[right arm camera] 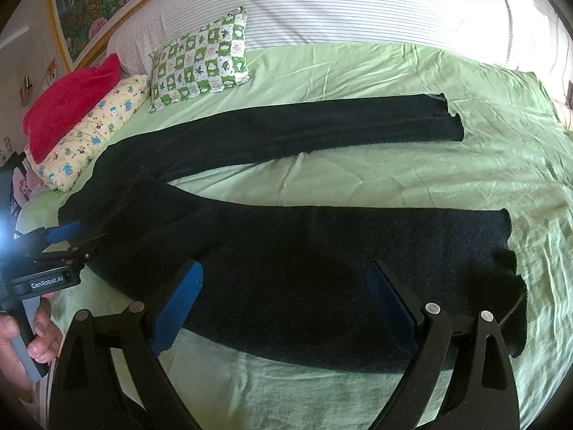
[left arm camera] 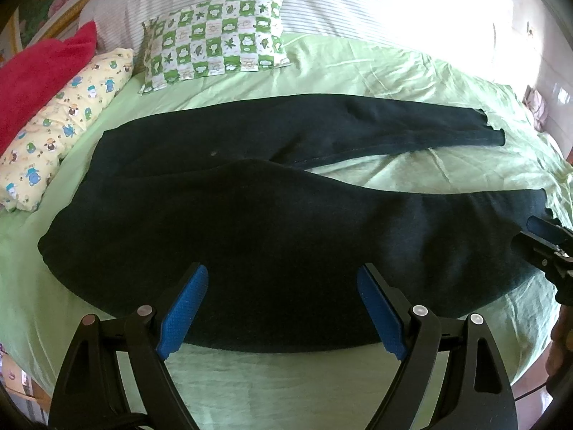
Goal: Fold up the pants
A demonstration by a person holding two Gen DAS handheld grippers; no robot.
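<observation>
Dark pants [left arm camera: 250, 215] lie spread flat on the green bed sheet [left arm camera: 358, 68], waist at the left, the two legs splayed apart toward the right. They also show in the right wrist view [right arm camera: 322, 251]. My left gripper [left arm camera: 283, 286] is open, its blue pads over the near edge of the waist and near leg. My right gripper [right arm camera: 286, 286] is open over the near leg close to its cuff. Each gripper shows in the other's view: the right one [left arm camera: 548, 240] at the near leg's cuff, the left one [right arm camera: 61, 240] at the waist.
A green-checked pillow [left arm camera: 218, 36], a yellow cartoon-print pillow [left arm camera: 64, 125] and a red blanket [left arm camera: 39, 68] lie at the far left of the bed. A striped white headboard cushion [right arm camera: 322, 10] runs along the back. The bed's near edge is just below the grippers.
</observation>
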